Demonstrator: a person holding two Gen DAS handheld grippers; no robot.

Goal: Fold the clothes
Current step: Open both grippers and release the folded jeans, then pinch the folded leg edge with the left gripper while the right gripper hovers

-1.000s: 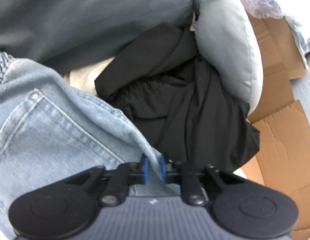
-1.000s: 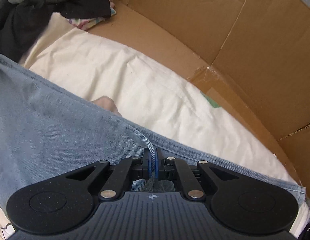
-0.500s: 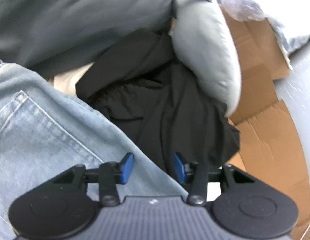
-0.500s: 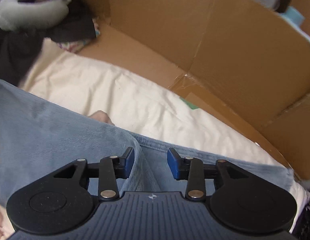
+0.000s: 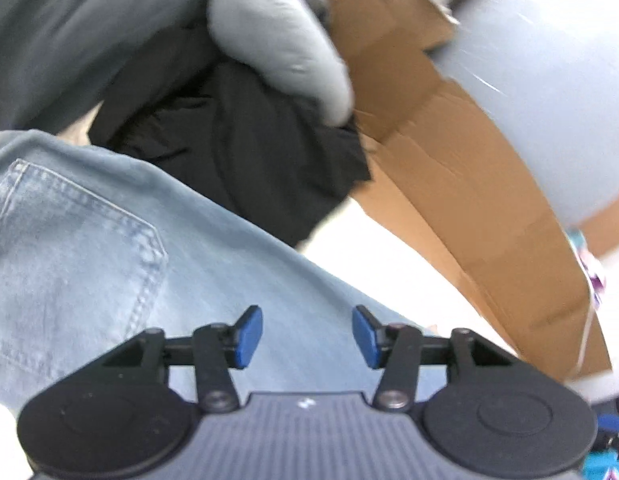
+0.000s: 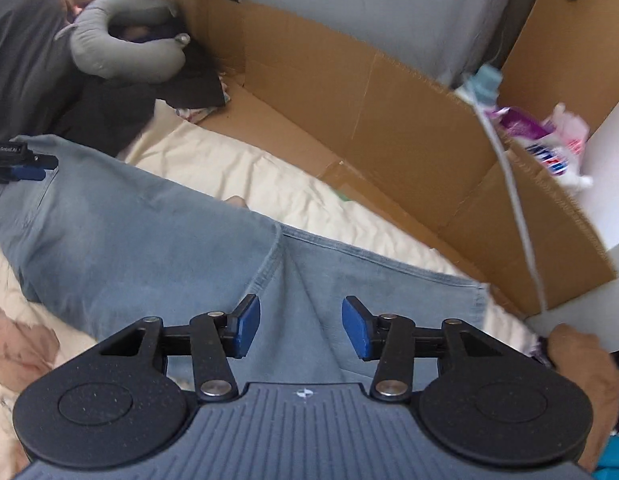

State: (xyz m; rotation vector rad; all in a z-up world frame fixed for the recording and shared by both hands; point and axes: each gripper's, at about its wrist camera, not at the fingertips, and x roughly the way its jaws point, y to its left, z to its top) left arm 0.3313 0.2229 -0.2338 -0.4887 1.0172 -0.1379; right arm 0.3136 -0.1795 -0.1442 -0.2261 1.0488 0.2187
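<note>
Both the left gripper (image 5: 307, 332) and the right gripper (image 6: 301, 326) pinched the jeans (image 6: 157, 236) a second ago, but now their fingers are wide and empty, so the jeans lie doubled over on the bed (image 6: 245, 172), let go.

The left gripper (image 5: 307, 332) hangs with its blue pads (image 5: 248, 336) spread wide and nothing between them. The right gripper (image 6: 301, 326) is likewise parted and grips nothing. At its right edge sits what looks like a hand (image 6: 581, 364), though it is only partly seen.
</note>
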